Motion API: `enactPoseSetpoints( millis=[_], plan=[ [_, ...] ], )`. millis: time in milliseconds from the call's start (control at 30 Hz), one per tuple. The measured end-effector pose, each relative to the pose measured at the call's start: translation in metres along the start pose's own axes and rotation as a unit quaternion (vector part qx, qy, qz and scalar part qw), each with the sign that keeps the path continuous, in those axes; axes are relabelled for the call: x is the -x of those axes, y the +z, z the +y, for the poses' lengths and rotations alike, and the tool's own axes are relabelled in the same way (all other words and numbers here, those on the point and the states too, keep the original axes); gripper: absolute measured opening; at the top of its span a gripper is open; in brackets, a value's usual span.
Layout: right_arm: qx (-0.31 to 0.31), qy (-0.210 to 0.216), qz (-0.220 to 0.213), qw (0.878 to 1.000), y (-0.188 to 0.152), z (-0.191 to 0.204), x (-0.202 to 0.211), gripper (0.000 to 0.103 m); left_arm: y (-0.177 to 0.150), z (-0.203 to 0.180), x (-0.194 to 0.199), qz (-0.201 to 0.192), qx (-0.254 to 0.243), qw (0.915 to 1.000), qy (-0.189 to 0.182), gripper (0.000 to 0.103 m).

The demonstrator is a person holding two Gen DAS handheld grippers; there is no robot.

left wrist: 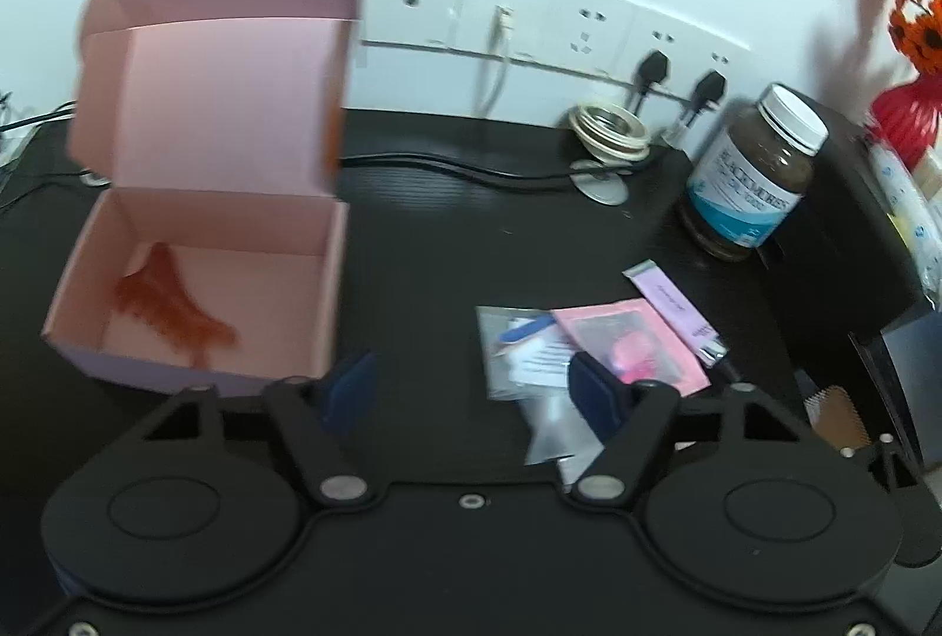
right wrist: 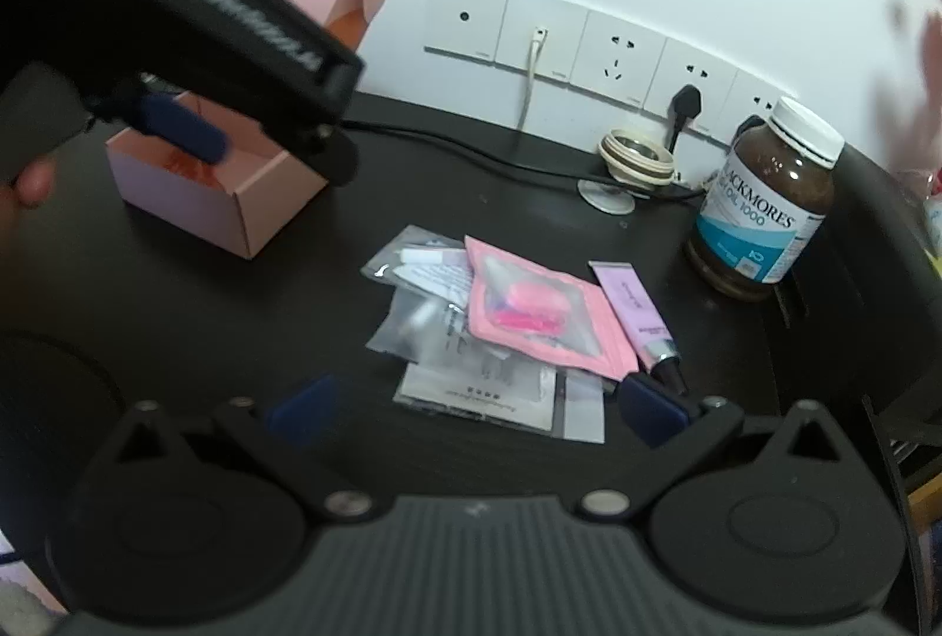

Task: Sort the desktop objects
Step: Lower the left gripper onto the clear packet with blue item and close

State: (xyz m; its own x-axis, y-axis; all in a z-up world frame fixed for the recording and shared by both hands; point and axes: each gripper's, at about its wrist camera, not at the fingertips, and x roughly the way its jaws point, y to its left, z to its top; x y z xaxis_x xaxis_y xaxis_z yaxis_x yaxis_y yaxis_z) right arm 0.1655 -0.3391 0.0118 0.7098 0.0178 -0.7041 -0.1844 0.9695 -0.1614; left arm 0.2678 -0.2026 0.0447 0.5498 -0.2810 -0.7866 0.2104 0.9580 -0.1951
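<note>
An open pink box [left wrist: 194, 247] stands at the left of the black desk, lid up, with an orange-red comb-like item [left wrist: 168, 300] inside; the box also shows in the right wrist view [right wrist: 235, 200]. A pile of small packets lies mid-desk: a pink pouch [right wrist: 541, 312], clear bags [right wrist: 412, 277], a lilac tube [right wrist: 639, 315]. My left gripper [left wrist: 477, 388] is open and empty, above the desk between box and pile. My right gripper [right wrist: 477, 403] is open and empty, just in front of the pile. The left gripper appears in the right wrist view [right wrist: 194, 47] over the box.
A brown supplement bottle [right wrist: 765, 206] stands at the right against a black raised block [left wrist: 836, 224]. A tape roll [right wrist: 636, 159], cables and wall sockets [right wrist: 589, 41] line the back. A red vase with orange flowers [left wrist: 906, 100] is at far right.
</note>
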Motion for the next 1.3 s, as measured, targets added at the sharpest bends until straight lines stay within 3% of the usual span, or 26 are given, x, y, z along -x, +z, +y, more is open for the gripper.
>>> enactPoseSetpoints(
  millis=[67,233,300,600,800,1067,1133,1300],
  plan=[
    [-0.010,0.007,-0.002,1.000,0.000,-0.005,-0.002,0.102,0.006,-0.004,-0.012,0.023,0.006,0.9997,-0.008,0.071],
    [-0.026,0.013,-0.005,1.000,-0.001,-0.017,-0.007,0.102,0.023,0.010,-0.045,0.090,0.101,0.9896,-0.048,0.039],
    [-0.034,0.017,-0.009,0.999,-0.001,-0.022,-0.007,0.102,0.027,0.018,-0.056,0.109,0.133,0.9832,-0.062,0.038],
    [-0.038,0.020,-0.012,0.999,-0.005,-0.033,-0.010,0.102,0.026,0.022,-0.078,0.137,0.156,0.9770,-0.049,0.031],
    [-0.028,0.025,-0.013,0.999,-0.006,-0.033,-0.013,0.102,0.025,0.022,-0.089,0.138,0.164,0.9763,-0.028,0.031],
    [-0.032,0.027,-0.006,0.999,-0.010,-0.037,-0.017,0.102,0.018,0.026,-0.105,0.141,0.194,0.9700,-0.041,0.031],
    [-0.030,0.026,-0.003,0.999,-0.011,-0.037,-0.018,0.102,0.016,0.026,-0.105,0.139,0.197,0.9693,-0.049,0.019],
    [-0.024,0.023,-0.002,0.999,-0.011,-0.037,-0.018,0.102,0.018,0.027,-0.095,0.125,0.204,0.9688,-0.063,0.007]
  ],
)
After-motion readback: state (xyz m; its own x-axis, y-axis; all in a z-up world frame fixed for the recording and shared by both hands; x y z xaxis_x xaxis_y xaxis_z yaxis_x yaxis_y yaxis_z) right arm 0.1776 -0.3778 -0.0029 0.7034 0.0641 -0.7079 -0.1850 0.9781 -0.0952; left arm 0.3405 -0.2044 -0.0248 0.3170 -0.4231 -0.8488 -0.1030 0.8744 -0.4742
